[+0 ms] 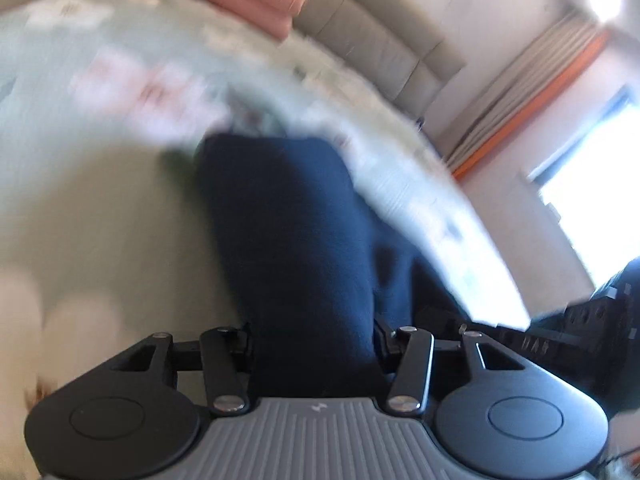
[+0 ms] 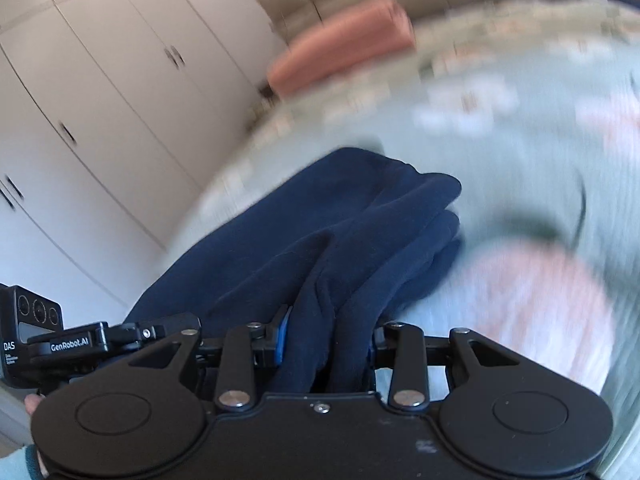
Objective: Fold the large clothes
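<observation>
While both views are smeared by motion blur, the main relation is readable: the dark navy, soft fleece-like garment (image 2: 320, 236) runs away from each tool along its own line of sight, lying with its long axis near-to-far over the pale green, flower-printed bedspread (image 1: 100, 208). Seen from the left wrist, the left hand-held gripper (image 1: 314, 344) is pinching a broad band of the navy cloth between its fingers, and the fabric stretches straight ahead toward the far end of the bed. Seen from the right wrist, the right hand-held gripper (image 2: 326, 346) is closed on a bunched, twisted edge of the same garment, whose layered folds spread out ahead and to the left. Each tool holds a near edge, so neither is clearly the nearer one; the bulk of the cloth lies beyond both. A folded salmon-pink blanket (image 2: 340, 48) rests far off by the beige padded headboard (image 1: 380, 36). Judging from this, the next fold would carry the held near edge forward over the far part, with both grips travelling evenly so the cloth does not skew.
</observation>
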